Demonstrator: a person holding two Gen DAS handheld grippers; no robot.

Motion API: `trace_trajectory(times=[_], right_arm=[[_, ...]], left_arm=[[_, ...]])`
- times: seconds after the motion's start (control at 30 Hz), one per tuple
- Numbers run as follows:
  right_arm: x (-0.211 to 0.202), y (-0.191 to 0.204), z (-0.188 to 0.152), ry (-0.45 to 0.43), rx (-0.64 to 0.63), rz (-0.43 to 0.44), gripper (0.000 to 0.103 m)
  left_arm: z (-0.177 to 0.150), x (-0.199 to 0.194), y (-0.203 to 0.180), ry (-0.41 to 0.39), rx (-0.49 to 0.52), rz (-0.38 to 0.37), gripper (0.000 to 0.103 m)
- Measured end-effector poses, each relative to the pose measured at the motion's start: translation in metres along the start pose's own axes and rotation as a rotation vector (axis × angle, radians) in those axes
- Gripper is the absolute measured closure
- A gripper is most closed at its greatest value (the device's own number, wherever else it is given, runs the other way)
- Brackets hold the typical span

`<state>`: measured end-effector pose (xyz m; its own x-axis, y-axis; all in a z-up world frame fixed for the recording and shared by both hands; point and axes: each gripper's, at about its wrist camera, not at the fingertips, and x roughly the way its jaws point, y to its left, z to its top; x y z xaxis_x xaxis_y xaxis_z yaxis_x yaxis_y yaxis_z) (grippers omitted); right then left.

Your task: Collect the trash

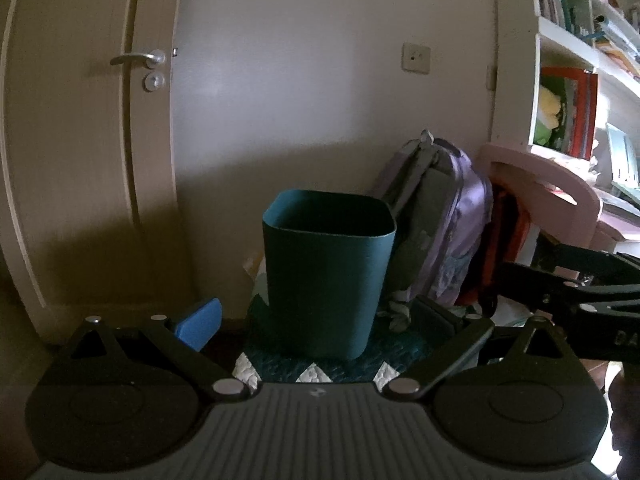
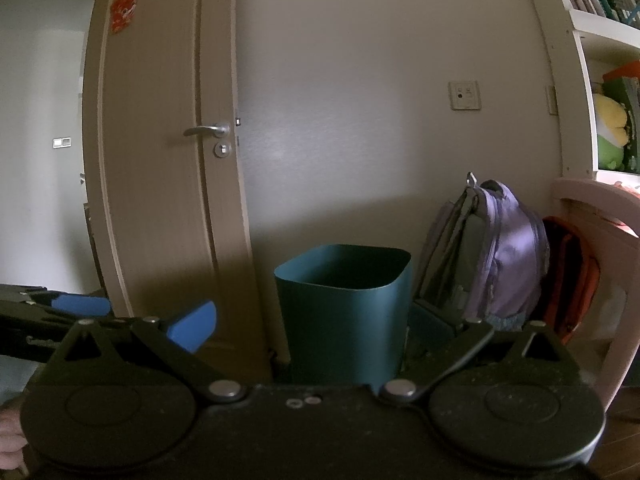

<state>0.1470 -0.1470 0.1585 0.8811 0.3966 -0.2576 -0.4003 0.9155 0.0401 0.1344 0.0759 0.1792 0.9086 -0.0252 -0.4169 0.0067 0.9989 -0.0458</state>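
straight ahead of both wide-open grippers (image 1: 316, 320) (image 2: 316, 324) stands a teal bin (image 1: 326, 276) — purple backpack (image 1: 444, 220) just right, door (image 1: 80, 120) left.

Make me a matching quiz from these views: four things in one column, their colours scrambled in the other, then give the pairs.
Things:
1. trash bin
2. backpack
3. door handle
4. door sticker

Colours:
A. silver
B. red
C. dark teal
D. lilac

Pairs: 1-C, 2-D, 3-A, 4-B
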Motion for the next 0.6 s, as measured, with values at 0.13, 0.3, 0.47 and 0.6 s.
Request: trace_trajectory(times=[0.13, 0.3, 0.47, 0.6], right_arm=[[-0.003, -0.002, -0.001, -0.008, 0.008, -0.007, 0.000], [-0.006, -0.001, -0.003, -0.009, 0.010, -0.012, 0.000], [-0.006, 0.000, -0.003, -0.008, 0.012, -0.010, 0.000], [-0.007, 0.000, -0.003, -0.008, 0.014, -0.009, 0.000]], left_arm=[[0.000, -0.007, -0.002, -0.024, 0.007, -0.003, 0.001], [0.000, -0.013, -0.003, -0.055, 0.019, -0.002, 0.001], [-0.001, -0.018, -0.005, -0.074, 0.030, -0.030, 0.001], [-0.002, -0.018, -0.006, -0.069, 0.030, -0.031, 0.001]])
